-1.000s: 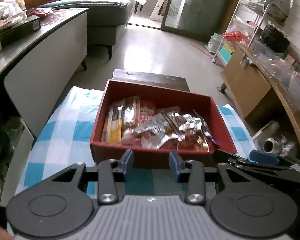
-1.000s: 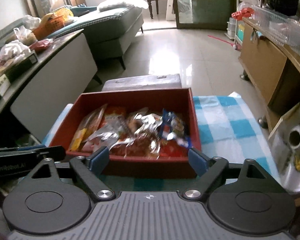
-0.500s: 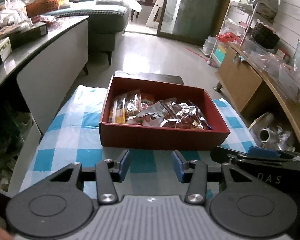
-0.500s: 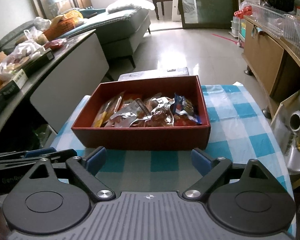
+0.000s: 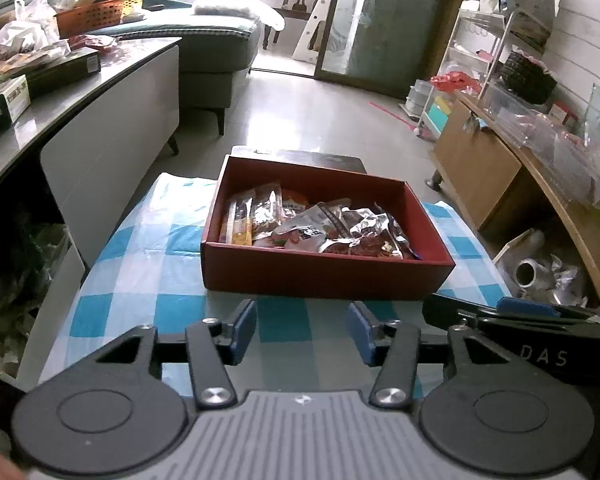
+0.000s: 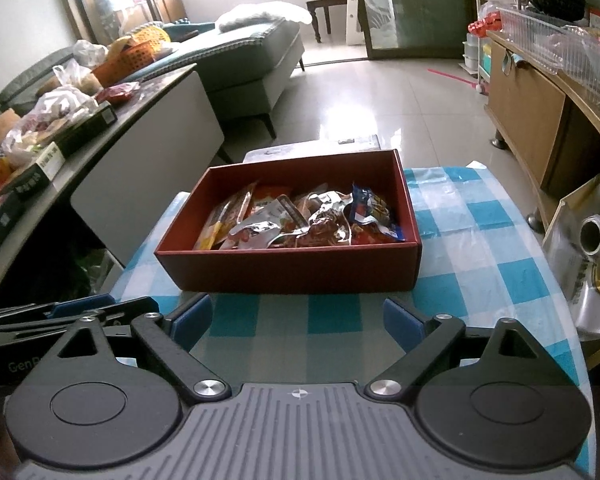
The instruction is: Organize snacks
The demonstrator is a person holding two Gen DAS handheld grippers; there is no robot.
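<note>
My left gripper (image 5: 302, 330) has just been opening, my right gripper (image 6: 298, 322) gapes wide, both empty, short of the rectangular red cardboard box (image 5: 324, 272) of crinkly foil snack packets (image 5: 340, 232).

right gripper (image 6: 298, 322) hung above the blue-checked tablecloth (image 6: 480, 248), jaws wide apart with nothing between them, just short of the red box (image 6: 292, 270). the box held a heap of snack packets (image 6: 300, 222), a blue one (image 6: 370, 210) at its right end. left gripper (image 6: 66, 314) poked in at lower left. cluttered counter (image 6: 60, 128) on the left, sofa (image 6: 244, 56) behind.
</note>
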